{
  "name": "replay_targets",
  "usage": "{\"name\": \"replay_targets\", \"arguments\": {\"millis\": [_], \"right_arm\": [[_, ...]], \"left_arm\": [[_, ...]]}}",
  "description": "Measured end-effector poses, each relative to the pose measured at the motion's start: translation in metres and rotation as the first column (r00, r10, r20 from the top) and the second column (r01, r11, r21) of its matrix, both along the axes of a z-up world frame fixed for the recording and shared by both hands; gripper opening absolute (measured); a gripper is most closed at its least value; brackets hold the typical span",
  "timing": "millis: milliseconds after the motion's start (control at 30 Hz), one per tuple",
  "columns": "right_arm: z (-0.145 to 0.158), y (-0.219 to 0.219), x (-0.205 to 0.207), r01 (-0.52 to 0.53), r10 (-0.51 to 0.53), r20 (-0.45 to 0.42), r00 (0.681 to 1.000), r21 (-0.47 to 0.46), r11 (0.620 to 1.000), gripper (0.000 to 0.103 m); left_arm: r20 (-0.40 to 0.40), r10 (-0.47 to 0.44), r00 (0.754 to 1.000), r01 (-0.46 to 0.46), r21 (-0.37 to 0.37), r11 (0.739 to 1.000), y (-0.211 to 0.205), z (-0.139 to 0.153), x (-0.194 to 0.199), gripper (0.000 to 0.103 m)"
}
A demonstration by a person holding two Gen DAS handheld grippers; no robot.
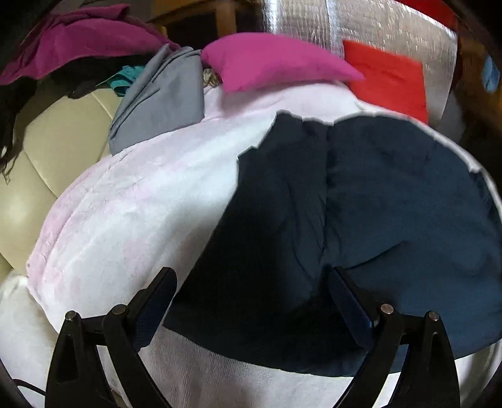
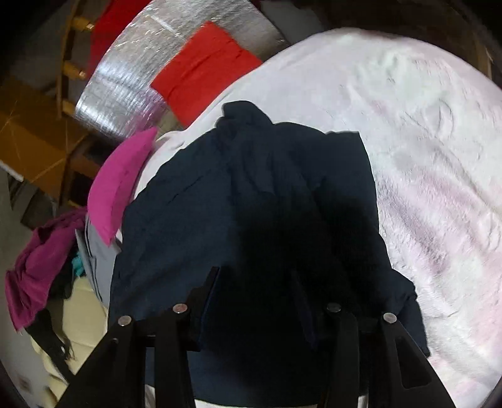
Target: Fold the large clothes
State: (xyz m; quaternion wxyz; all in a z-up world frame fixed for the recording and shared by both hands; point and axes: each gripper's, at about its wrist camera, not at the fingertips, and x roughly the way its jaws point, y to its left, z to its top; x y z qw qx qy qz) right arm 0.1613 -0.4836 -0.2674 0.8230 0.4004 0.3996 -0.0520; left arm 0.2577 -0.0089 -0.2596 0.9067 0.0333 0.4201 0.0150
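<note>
Navy cloth, the garment (image 1: 360,201) being folded, lies on a pale fleecy blanket (image 1: 131,213) just under both tools: the left gripper (image 1: 251,301) stands released with its jaws spread wide over the near hem, while the right gripper (image 2: 254,295) is half closed over a dark fold, though shadow hides whether its pads actually pinch the fabric. The likely trouble is a pinch that catches the blanket's pile along with the hem, or takes only one layer, so the fold drags crooked. Farther off, the magenta cushion (image 1: 269,62), red cloth (image 1: 386,81) and silver quilted sheet (image 1: 301,18) show no readable writing.
</note>
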Motion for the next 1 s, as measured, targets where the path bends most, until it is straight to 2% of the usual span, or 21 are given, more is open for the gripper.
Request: {"name": "replay_targets", "arguments": {"millis": [133,200,267,467,633,733,900,1000], "right_arm": [[0.006,0.004,-0.007,0.0,0.0,0.017,1.0,-0.026,1.0,0.053],[0.014,0.01,-0.016,-0.003,0.006,0.041,0.999,-0.06,0.998,0.058],[0.022,0.014,-0.025,-0.005,0.011,0.055,0.998,-0.097,0.995,0.065],[0.06,0.037,-0.054,-0.018,0.047,0.108,0.993,-0.26,0.966,0.067],[0.103,0.06,-0.085,-0.029,0.086,0.127,0.988,-0.397,0.917,0.069],[0.135,0.068,-0.109,-0.001,0.09,0.172,0.981,-0.459,0.889,0.078],[0.186,0.092,-0.147,0.035,0.13,0.237,0.963,-0.584,0.811,0.082],[0.204,0.106,-0.165,0.046,0.156,0.262,0.952,-0.629,0.776,0.086]], "left_arm": [[0.018,-0.005,1.0,0.004,0.026,1.0,-0.002,0.002,-0.004,0.097],[0.032,-0.016,0.999,0.014,0.038,0.999,-0.006,0.009,-0.009,0.097],[0.067,-0.024,0.997,0.02,0.061,0.998,-0.009,0.019,-0.018,0.097],[0.16,-0.061,0.985,0.047,0.091,0.995,-0.017,0.064,-0.056,0.097],[0.247,-0.091,0.965,0.069,0.096,0.993,-0.023,0.115,-0.091,0.097],[0.286,-0.109,0.952,0.092,0.073,0.993,-0.024,0.141,-0.112,0.097],[0.36,-0.111,0.926,0.095,0.062,0.994,-0.024,0.18,-0.144,0.098],[0.407,-0.103,0.908,0.081,0.071,0.994,-0.023,0.2,-0.163,0.099]]}}
